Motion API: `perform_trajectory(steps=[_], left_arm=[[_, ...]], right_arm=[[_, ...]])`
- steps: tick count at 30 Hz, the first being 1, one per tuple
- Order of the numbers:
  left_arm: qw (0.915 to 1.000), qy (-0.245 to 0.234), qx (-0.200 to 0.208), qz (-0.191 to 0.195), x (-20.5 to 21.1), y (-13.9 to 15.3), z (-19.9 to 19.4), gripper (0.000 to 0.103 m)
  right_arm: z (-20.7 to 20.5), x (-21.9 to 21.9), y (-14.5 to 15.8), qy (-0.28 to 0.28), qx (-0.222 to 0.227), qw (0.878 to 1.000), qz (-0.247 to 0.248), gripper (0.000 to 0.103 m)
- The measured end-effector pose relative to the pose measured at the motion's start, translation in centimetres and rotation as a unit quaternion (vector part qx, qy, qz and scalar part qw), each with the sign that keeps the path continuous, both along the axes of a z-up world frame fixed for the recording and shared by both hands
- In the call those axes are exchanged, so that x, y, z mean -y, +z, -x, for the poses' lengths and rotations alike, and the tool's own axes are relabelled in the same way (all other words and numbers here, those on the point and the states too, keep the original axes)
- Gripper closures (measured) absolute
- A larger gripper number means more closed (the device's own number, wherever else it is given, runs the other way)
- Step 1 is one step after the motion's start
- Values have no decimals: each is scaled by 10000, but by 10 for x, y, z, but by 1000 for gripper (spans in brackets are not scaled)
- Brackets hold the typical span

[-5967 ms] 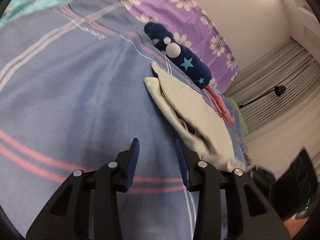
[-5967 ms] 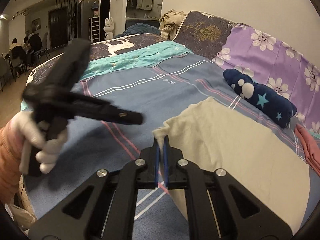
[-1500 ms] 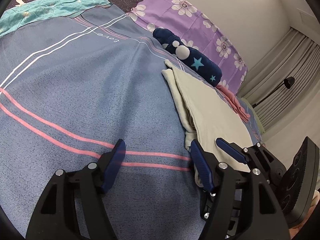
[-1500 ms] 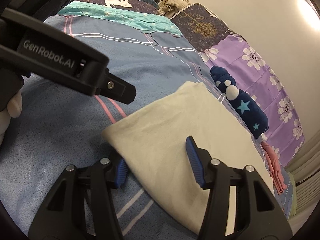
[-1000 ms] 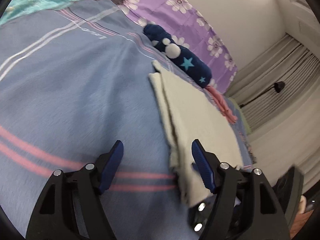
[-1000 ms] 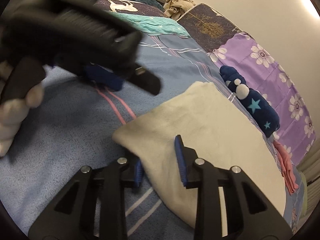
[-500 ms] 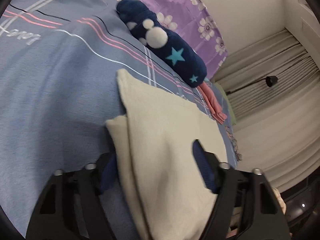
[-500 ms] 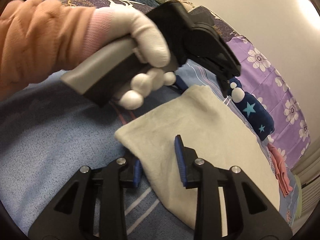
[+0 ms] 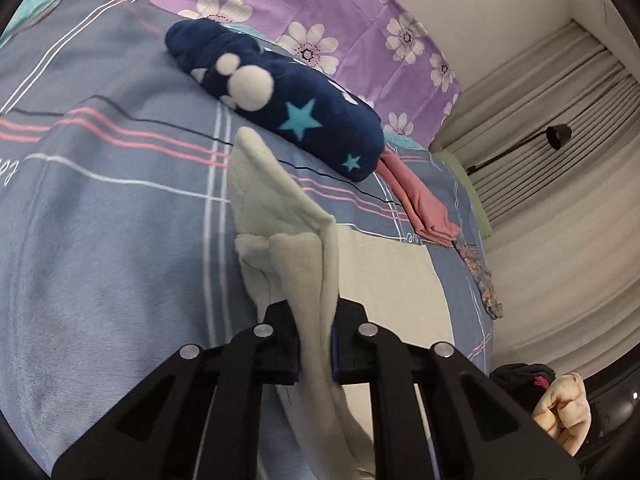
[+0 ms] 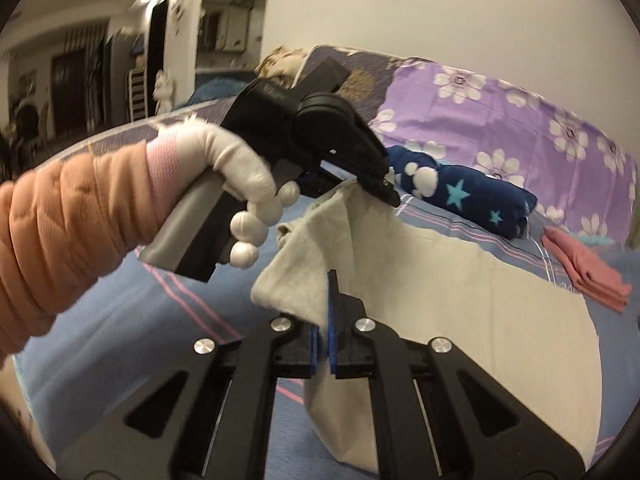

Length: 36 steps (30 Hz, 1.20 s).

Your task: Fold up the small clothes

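Observation:
A cream cloth (image 9: 280,216) lies on the blue striped bedspread (image 9: 100,220), its left edge lifted off the bed. My left gripper (image 9: 316,312) is closing, and its pads pinch a bunched fold of that edge. In the right wrist view the left gripper (image 10: 376,188) hangs above the bed, held by a white-gloved hand (image 10: 240,184), with the cloth (image 10: 460,292) draping from its tips. My right gripper (image 10: 325,320) is shut on the cloth's near corner. The raised edge sags between the two grippers.
A rolled navy garment with stars (image 9: 280,108) lies just beyond the cloth, with a folded pink garment (image 9: 420,208) to its right. A purple floral pillow (image 9: 320,12) lines the wall. An orange sleeve (image 10: 68,220) fills the left of the right wrist view.
Both grippers have closed on the cloth's edge and risen, lifting it off the bed. The left gripper has crossed to the edge's far end.

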<state>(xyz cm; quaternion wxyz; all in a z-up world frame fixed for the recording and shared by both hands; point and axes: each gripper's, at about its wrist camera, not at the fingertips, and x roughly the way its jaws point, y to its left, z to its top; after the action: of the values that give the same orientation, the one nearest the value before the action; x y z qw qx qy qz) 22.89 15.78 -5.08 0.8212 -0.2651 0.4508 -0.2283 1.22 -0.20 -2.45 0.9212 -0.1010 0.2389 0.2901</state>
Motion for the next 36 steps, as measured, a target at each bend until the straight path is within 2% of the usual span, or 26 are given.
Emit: perform_trajectory(steps=[5, 9, 17, 21, 27, 32, 36], left_arm=[[9991, -65, 94, -409, 39, 26, -4, 94], [9984, -100, 135, -533, 74, 39, -10, 94], [9948, -205, 109, -995, 160, 50, -26, 94], [9926, -289, 90, -1177, 204, 47, -33, 94], [9882, -574, 39, -1420, 266, 36, -42, 94], [9789, -811, -23, -1873, 314, 20, -52, 94], [9745, -931, -110, -2038, 336, 7, -54, 94]], right_arm=[[-14, 55, 12, -312, -332, 9968, -651, 100], [-21, 99, 14, -450, -585, 9896, -1237, 100], [-28, 176, 12, -764, -730, 9785, -1771, 100], [-35, 214, 4, -1006, -829, 9718, -1966, 100], [-41, 272, -16, -1405, -1166, 9536, -2395, 100], [-40, 303, -32, -1631, -1391, 9424, -2566, 100], [-40, 316, -45, -1748, -1535, 9363, -2633, 100]])
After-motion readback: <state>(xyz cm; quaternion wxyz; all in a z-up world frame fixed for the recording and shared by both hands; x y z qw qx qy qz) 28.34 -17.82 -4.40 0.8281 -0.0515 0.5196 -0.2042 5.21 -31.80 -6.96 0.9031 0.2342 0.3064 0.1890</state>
